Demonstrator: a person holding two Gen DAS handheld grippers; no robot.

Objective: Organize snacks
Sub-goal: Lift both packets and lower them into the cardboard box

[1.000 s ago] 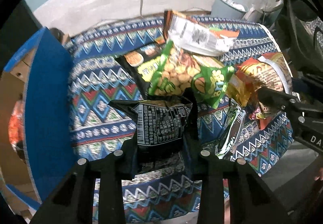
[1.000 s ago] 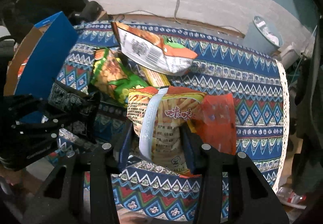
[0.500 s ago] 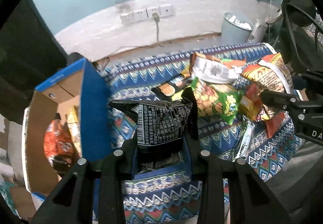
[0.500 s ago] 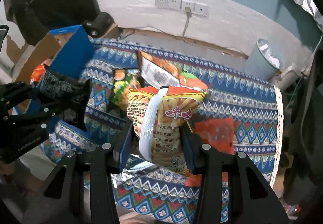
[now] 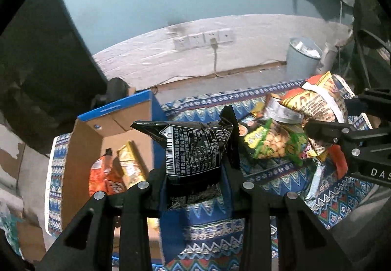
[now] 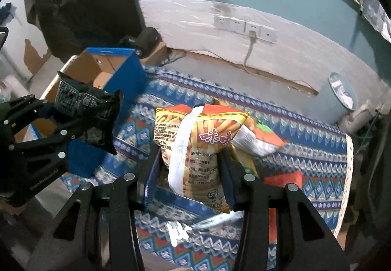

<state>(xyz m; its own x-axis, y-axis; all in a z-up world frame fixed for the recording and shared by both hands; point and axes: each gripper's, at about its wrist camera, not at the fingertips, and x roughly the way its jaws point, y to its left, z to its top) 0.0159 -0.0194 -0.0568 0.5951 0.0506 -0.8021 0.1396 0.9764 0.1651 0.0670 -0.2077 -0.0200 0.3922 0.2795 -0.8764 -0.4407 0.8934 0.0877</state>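
Note:
My left gripper (image 5: 195,180) is shut on a black snack bag (image 5: 195,148) and holds it in the air beside the open blue cardboard box (image 5: 114,124). The box holds an orange bag (image 5: 105,178) and a gold bag (image 5: 129,168). My right gripper (image 6: 193,173) is shut on an orange fries bag (image 6: 200,148), lifted above the patterned cloth (image 6: 305,148). In the right wrist view the left gripper (image 6: 73,124) with the black bag (image 6: 80,99) is near the box (image 6: 122,68). In the left wrist view the fries bag (image 5: 317,104) shows at the right.
A green peanut bag (image 5: 276,146), a white-and-orange bag (image 6: 256,141) and other packets lie on the cloth. A grey bin (image 5: 303,55) stands by the wall. Wall sockets (image 5: 202,38) with a cable are behind. A dark panel (image 6: 80,2) stands at the left.
Both grippers have risen and swung left with their bags. The box has come into fuller view; the black bag is now near its open top.

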